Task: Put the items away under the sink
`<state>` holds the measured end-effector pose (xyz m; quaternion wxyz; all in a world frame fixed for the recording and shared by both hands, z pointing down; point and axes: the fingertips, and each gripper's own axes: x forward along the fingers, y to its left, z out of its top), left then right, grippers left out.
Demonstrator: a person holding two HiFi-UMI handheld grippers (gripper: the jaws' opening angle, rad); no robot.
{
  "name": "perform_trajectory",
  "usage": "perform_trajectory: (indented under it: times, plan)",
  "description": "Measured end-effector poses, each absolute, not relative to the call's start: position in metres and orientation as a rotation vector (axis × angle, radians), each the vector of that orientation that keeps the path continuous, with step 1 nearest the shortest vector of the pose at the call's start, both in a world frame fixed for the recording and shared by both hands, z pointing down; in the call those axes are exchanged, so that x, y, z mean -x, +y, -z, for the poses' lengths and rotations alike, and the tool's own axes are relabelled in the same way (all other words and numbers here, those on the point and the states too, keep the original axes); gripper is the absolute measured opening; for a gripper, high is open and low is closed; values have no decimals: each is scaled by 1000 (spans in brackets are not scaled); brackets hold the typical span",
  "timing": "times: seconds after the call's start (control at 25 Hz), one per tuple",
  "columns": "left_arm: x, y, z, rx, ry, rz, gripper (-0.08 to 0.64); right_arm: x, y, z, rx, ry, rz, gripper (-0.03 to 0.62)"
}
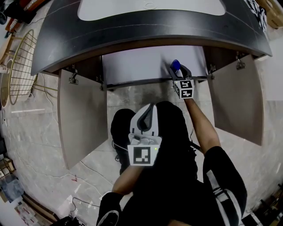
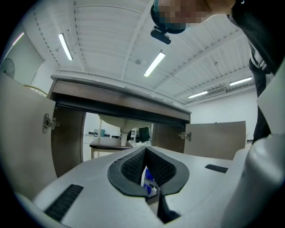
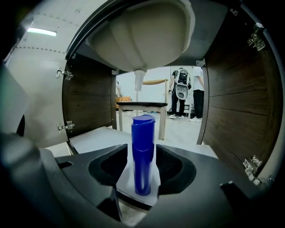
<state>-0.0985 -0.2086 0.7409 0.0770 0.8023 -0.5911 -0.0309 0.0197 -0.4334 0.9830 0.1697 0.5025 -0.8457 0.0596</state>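
Vanity counter (image 1: 66,39): dark, curved, spanning the top of the head view, with the pale sink (image 1: 150,9) set into it.
Cabinet doors: both wide open, the left door (image 1: 82,119) and the right door (image 1: 234,97) swung out to either side of the person.
Cabinet floor (image 1: 137,66): a white panel under the counter, and from the right gripper view the basin's rounded underside hangs right above it.
Person (image 1: 177,176): in dark clothes, low in front of the opening, right arm stretched forward into the cabinet.
Wire rack (image 1: 20,66): gold-coloured grid, off at the far left of the floor, well apart from the action.
Left gripper (image 1: 153,106): held back near the person's body, pointing toward the cabinet, its pads pressed together at the tips with nothing between them.
Right gripper (image 1: 178,69): right at the front edge of the cabinet floor, jaws closed in on a bottle.
Blue bottle (image 3: 143,151): upright, cap on top, hugged by both pads at its lower half, just inside the cabinet under the sink; whether its base touches the white floor, I cannot tell.
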Motion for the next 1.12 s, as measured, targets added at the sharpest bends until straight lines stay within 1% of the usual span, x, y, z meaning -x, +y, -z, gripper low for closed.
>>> perform_trajectory:
  times: [0.16,0.28,0.44,0.6,0.68,0.84,0.88,0.96,1.12]
  plan:
    - [104,-211,-740,-2394,-1775,106,15,-23,-424,-977,-1436,-2394,-206,194]
    - [107,-216,-744,-2389,-1765,99,15,-28,-412,-980,-1422,-2343,-265,188]
    - [105,-228,-739,-2378,-1727,85,15,-35,-389,-987,-1360,-2245,-357,140]
    - [105,-243,-724,-2371,-1687,40,15,-36,-364,-984,-1289,-2146,-480,42]
    - [108,-246,-708,-2381,-1670,-20,15,-35,-347,-974,-1243,-2099,-526,27]
    - [118,-239,-665,-2516,-1642,-292,15,-30,-309,-934,-1142,-2034,-579,14]
    - [120,-236,-651,-2481,-1657,-268,15,-30,-298,-920,-1131,-2024,-603,12]
    - [124,-226,-616,-2328,-1701,-110,15,-32,-276,-889,-1128,-2009,-665,12]
    - [120,-203,-537,-2305,-1719,-72,15,-37,-242,-814,-1153,-2007,-727,12]
